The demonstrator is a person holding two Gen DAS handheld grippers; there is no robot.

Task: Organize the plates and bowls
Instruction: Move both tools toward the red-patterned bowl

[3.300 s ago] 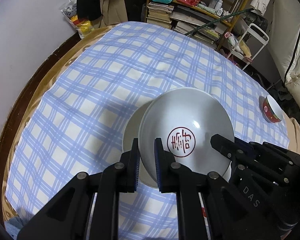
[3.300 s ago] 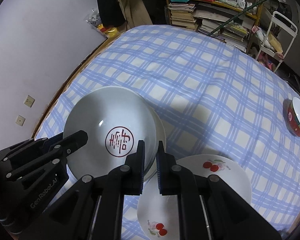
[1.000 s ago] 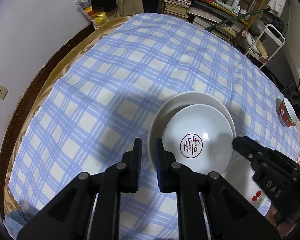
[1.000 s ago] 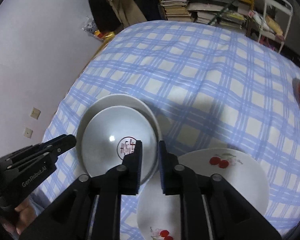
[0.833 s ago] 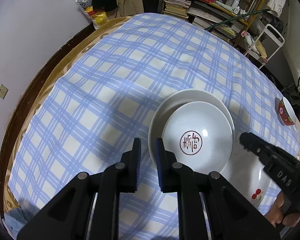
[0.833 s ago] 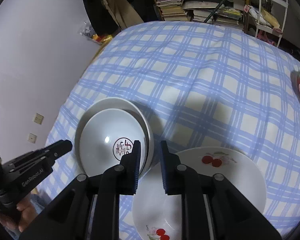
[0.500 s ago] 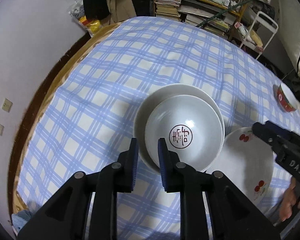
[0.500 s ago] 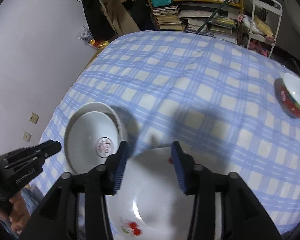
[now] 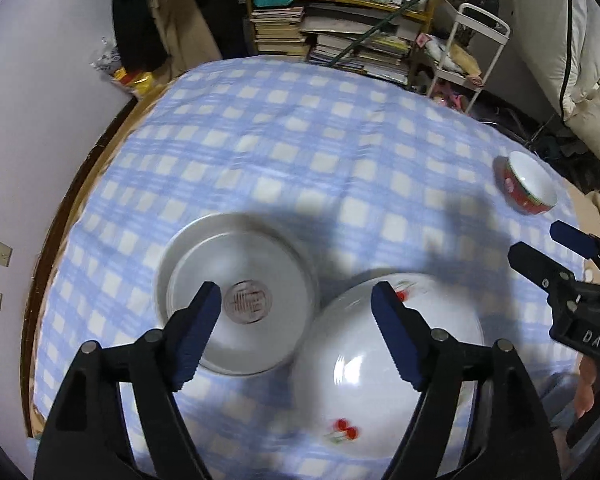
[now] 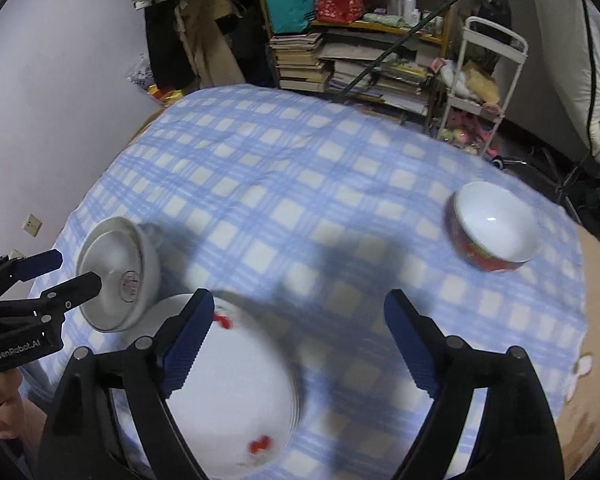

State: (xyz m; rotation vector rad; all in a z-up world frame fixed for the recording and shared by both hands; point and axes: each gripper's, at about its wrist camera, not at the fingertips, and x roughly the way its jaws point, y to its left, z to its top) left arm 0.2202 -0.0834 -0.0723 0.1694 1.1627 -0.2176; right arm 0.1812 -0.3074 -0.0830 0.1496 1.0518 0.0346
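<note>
Left gripper, seen from its own camera: jaws apart and opening, nothing between the pads, hanging above the near part of the table, which carries a blue-and-white checked cloth; right gripper: jaws likewise wide and opening, empty, over the cloth near the near edge. White bowl with a red seal mark, nested inside a wider white bowl; the pair stands toward the near left edge of the table. White plate with red cherry prints, flat on the cloth at the near edge, its rim just beside the nested bowls; contact between them cannot be told through the blur. Red bowl with a white inside, upright, alone near the right edge, well apart from the rest. Background: shelves of stacked books; a white trolley.
</note>
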